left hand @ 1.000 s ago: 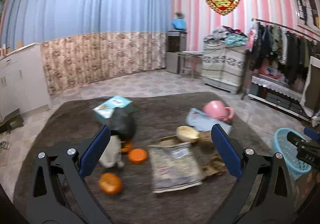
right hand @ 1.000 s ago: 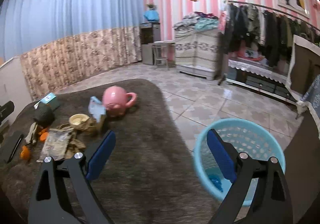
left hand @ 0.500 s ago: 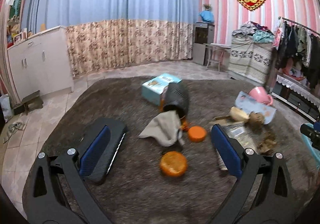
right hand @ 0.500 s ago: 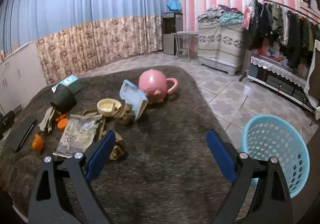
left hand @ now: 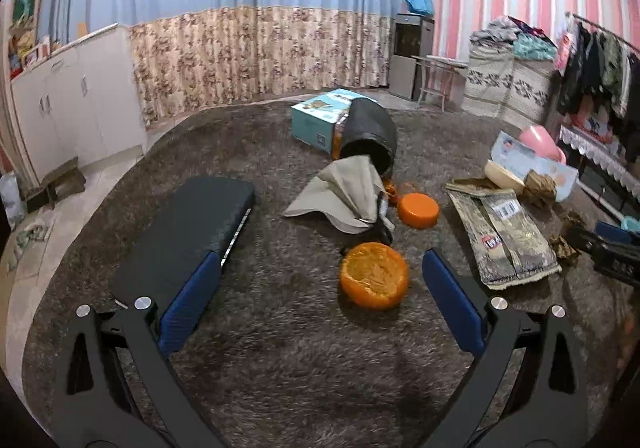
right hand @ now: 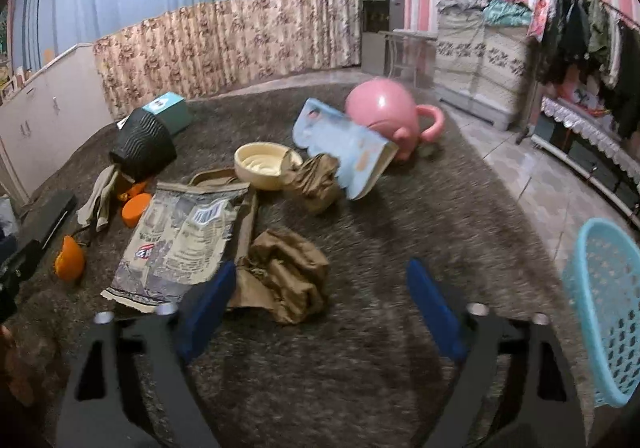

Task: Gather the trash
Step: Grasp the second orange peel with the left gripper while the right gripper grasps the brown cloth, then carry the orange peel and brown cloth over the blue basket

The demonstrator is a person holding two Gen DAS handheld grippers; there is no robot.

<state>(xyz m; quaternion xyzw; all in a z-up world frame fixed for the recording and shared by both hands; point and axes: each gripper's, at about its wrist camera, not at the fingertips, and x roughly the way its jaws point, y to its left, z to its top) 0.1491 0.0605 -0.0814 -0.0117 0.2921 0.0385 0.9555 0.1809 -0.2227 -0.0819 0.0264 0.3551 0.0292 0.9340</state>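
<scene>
Trash lies scattered on a dark shaggy rug (left hand: 280, 348). An orange peel half (left hand: 374, 280) lies just ahead of my open, empty left gripper (left hand: 320, 308), between its fingers. An orange lid (left hand: 418, 209), a grey cloth (left hand: 344, 194) and a tipped black bin (left hand: 370, 134) lie beyond. My open, empty right gripper (right hand: 318, 308) hovers over the rug, its left finger beside crumpled brown paper (right hand: 280, 276). A printed flat bag (right hand: 184, 240), cream bowl (right hand: 266, 164) and light blue basket (right hand: 608, 312) show in the right wrist view.
A black flat case (left hand: 188, 236) lies at left on the rug. A teal box (left hand: 324, 118), pink pot (right hand: 390, 116) and blue booklet (right hand: 344, 146) sit farther back. White cabinets (left hand: 68, 104), curtains and a clothes rack (right hand: 592, 32) ring the room.
Both grippers moved closer to the rug and its trash. The left view swung left, bringing the orange peel between its fingers. The right view swung from the basket to the brown paper.
</scene>
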